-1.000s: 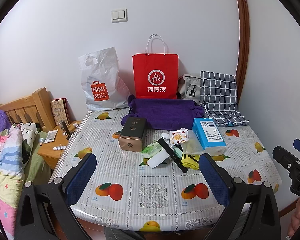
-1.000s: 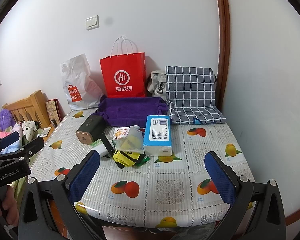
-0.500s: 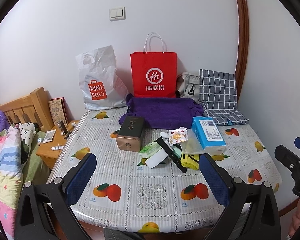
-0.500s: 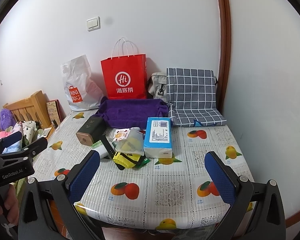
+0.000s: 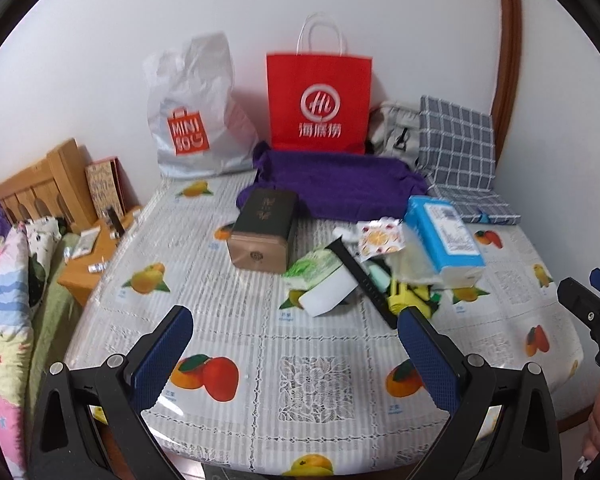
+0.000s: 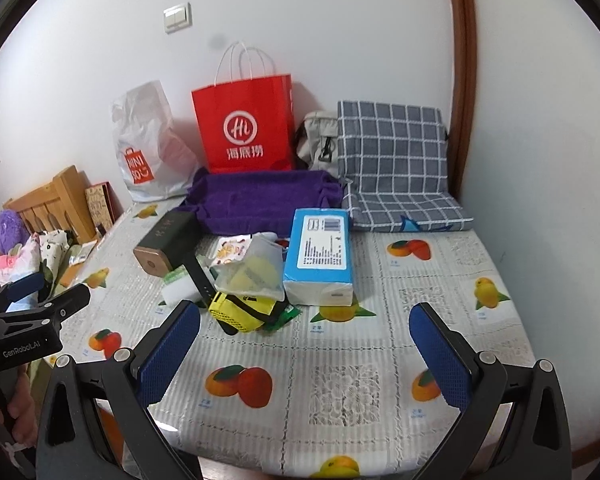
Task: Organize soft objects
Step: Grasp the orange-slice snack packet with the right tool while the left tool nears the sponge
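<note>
A purple towel (image 5: 340,184) (image 6: 260,204) lies at the table's back, with a grey checked cushion (image 6: 396,160) (image 5: 456,156) to its right. A pile mid-table holds a blue tissue pack (image 5: 444,236) (image 6: 320,252), a green wipes pack (image 5: 316,268), a clear bag (image 6: 252,272), a yellow object (image 6: 240,312) and a black strap (image 5: 360,276). A dark box (image 5: 264,232) (image 6: 168,244) lies left of the pile. My left gripper (image 5: 296,356) and right gripper (image 6: 308,356) are both open and empty, above the table's front part.
A red paper bag (image 5: 320,100), a white Miniso bag (image 5: 196,116) and a grey bag (image 5: 392,132) stand against the wall. A wooden headboard (image 5: 32,188), nightstand and bedding are left of the fruit-print tablecloth (image 5: 228,292). A wall stands to the right.
Both grippers have moved forward and slightly lower toward the table; the objects look bigger. Nothing on the table has moved.
</note>
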A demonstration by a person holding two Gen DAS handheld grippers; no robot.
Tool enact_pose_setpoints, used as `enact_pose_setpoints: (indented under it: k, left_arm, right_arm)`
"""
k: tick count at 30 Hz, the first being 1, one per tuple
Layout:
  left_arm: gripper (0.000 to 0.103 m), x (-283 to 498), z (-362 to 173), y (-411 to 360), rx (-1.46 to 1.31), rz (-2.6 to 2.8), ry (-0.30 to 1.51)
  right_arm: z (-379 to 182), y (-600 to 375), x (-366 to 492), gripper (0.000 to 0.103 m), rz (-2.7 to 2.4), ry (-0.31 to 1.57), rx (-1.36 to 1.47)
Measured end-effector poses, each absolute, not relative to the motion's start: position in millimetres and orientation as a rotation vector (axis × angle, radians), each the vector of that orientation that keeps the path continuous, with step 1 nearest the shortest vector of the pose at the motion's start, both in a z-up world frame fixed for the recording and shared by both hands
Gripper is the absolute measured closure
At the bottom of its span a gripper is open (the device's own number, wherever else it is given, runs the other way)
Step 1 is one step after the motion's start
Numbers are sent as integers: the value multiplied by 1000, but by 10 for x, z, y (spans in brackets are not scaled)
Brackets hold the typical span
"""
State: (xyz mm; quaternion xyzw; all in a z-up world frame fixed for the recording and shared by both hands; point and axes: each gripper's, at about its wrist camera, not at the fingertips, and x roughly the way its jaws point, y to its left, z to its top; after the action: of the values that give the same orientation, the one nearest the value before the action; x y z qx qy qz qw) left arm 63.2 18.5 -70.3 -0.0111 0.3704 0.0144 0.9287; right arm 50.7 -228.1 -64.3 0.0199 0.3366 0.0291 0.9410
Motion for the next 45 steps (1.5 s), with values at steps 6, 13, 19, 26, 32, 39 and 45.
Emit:
enact_pose_setpoints:
  k: [6,13,19,26,32,39,45]
  left_arm:
    - [0,880,-1039,260,-43,30,828]
    - [0,1115,-1374,485,-96,61,915]
    - [0,1239,-1551,700,-146,70,943]
    - [0,1423,-1719,834,-179,62,972]
    - [0,1536,-1806,900,-208,24,973]
    - [0,1607,-1936,1077,-231,36,986]
    - [0,1583,-1965,1258,-269,45,986]
  right_arm:
    - [-916,-2159,855,1,119,727,42]
    - [-996,-1765,1312,7,207,731,-36]
    - [-1129,-1422,1731,7,227,775,-108]
    - [-1380,-1147,2164,7,211,851,-158]
    - [-1555,-1028,2390,7,161,892,-214]
    - [-1738,-867,2519,10,121,913,-308]
    - [-1775,-933,2496,52,151,898,-303]
